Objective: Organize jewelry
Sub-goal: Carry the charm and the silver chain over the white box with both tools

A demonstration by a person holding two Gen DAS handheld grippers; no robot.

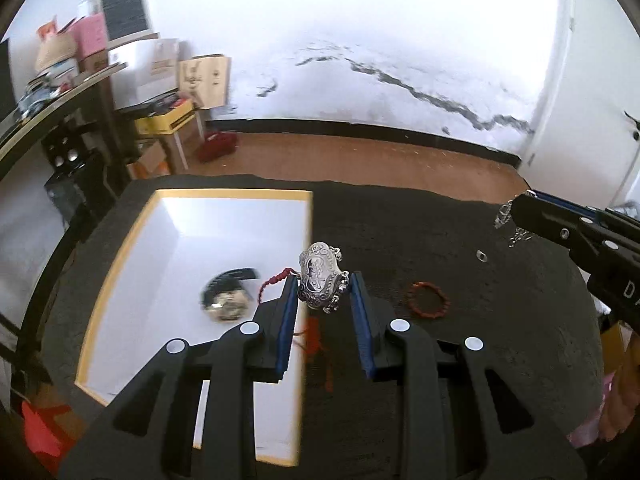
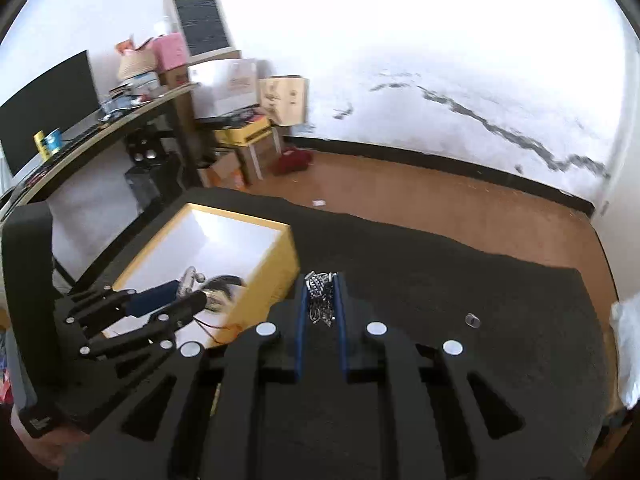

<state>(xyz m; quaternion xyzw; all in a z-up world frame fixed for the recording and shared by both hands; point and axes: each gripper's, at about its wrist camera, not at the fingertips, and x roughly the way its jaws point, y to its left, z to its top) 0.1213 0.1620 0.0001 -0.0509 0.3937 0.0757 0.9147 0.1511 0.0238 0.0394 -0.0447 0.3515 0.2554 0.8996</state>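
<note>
A: Which step are you on?

B: Carrying. Your left gripper (image 1: 323,294) is clamped on the silver locket (image 1: 320,276) over the box's (image 1: 224,194) right rim; your right gripper (image 2: 321,294) is closed on the chain (image 2: 320,300) above the tabletop (image 2: 460,280).

A: Next?

B: Probably lower each into the box, then release. The bead bracelet (image 1: 429,300) and ring (image 1: 481,255) remain near the tabletop's right edge.

Shiny embossed silver metal pendant (image 1: 320,276); rough matt black table cover (image 1: 460,360); metal chain (image 2: 320,298).

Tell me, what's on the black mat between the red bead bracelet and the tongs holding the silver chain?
A small silver ring lies there on the mat, between the red bead bracelet and the right tongs gripping the silver chain. The left wrist view shows it.
</note>
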